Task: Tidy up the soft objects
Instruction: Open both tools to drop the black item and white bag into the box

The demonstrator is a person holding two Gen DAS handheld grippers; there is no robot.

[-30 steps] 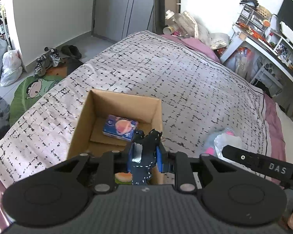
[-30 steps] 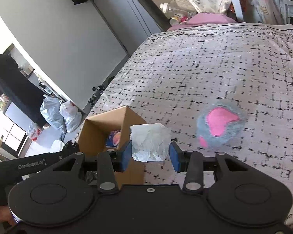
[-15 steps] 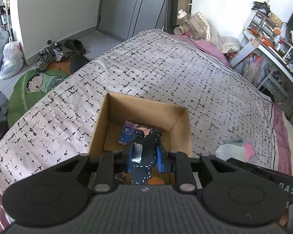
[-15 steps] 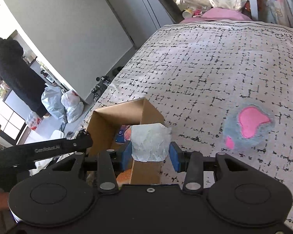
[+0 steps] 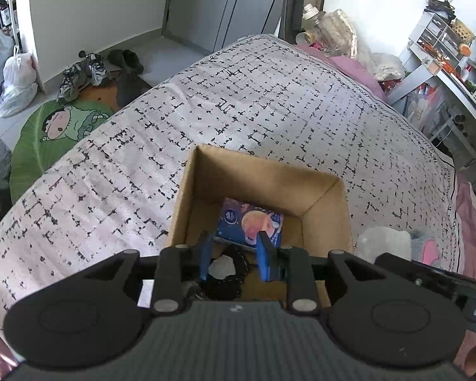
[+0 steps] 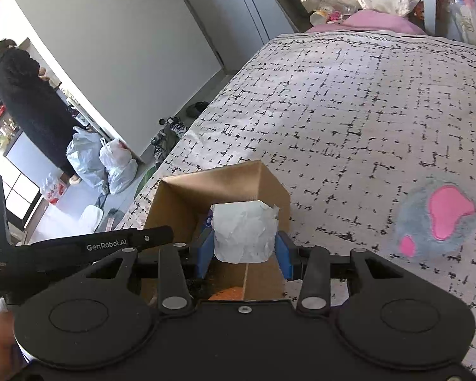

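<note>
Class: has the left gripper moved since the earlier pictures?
Yes. The left gripper moved forward over the cardboard box, opened, and the dark item lies inside.

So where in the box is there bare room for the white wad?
The cardboard box shows bare floor along its left wall, beside the blue packet. The near end is crowded: a dark lacy item lies under the open left gripper. The right gripper holds the white wad over the box's right wall.

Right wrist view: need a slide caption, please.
Right tongs grip a white crumpled wad over the open cardboard box; grey-pink plush waits on the bed.
</note>
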